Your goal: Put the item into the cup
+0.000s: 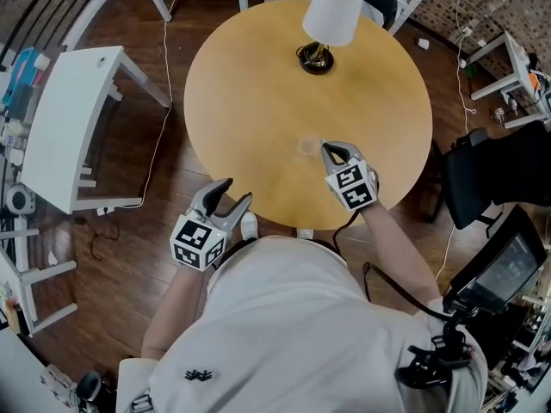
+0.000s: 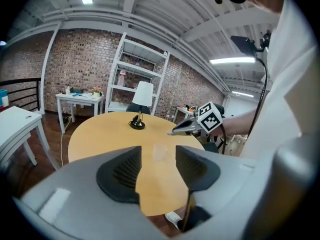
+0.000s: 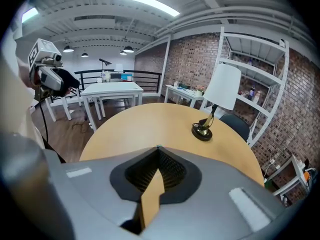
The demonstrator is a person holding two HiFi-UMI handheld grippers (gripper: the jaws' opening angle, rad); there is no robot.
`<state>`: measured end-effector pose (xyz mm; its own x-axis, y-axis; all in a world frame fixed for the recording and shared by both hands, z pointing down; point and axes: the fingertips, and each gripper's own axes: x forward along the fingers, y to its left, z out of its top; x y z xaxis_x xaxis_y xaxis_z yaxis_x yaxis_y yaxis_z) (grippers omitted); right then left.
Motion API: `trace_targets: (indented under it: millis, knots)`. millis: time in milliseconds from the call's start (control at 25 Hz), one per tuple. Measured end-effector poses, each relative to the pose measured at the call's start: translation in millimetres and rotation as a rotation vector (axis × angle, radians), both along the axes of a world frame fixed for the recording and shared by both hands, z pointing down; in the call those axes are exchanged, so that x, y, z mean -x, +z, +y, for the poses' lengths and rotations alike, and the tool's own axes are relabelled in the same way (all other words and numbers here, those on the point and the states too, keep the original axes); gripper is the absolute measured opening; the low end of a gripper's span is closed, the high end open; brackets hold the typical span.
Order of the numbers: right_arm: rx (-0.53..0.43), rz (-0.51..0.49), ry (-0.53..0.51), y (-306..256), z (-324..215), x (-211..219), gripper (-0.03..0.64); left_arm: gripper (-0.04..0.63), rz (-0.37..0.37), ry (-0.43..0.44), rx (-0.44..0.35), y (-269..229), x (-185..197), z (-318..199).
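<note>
The clear cup (image 1: 308, 147), so faint it barely shows, sits on the round wooden table (image 1: 258, 84), toward the near side and a little right of centre; just right of it is the right gripper (image 1: 331, 151), held over the tabletop with its jaws pressed tight together; the item itself I cannot pick out, only a tiny greenish speck (image 3: 158, 145) at those tips, too small to name; the left gripper (image 1: 237, 190) hangs off the table's near-left edge, above the floor, jaws spread with nothing between them; on the far side stands a lamp (image 1: 334, 11) with a white shade; a white desk (image 1: 69, 127) is off to the left.
</note>
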<state>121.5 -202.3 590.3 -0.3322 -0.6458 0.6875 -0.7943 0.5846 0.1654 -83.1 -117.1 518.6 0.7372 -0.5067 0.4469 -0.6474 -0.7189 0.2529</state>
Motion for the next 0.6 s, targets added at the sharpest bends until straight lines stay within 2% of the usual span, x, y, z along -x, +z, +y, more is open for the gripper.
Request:
trace_targets:
  millis: [280,600]
  knots:
    - [0.049,0.01,-0.077,34.1,-21.7,23.0,0.003,0.186,-0.012,-0.099,0.021,12.6,28.1,-1.8]
    - [0.133,0.04,-0.084,71.4,-30.0,25.5,0.005,0.186,-0.021,-0.17,0.04,11.4,52.2,4.5]
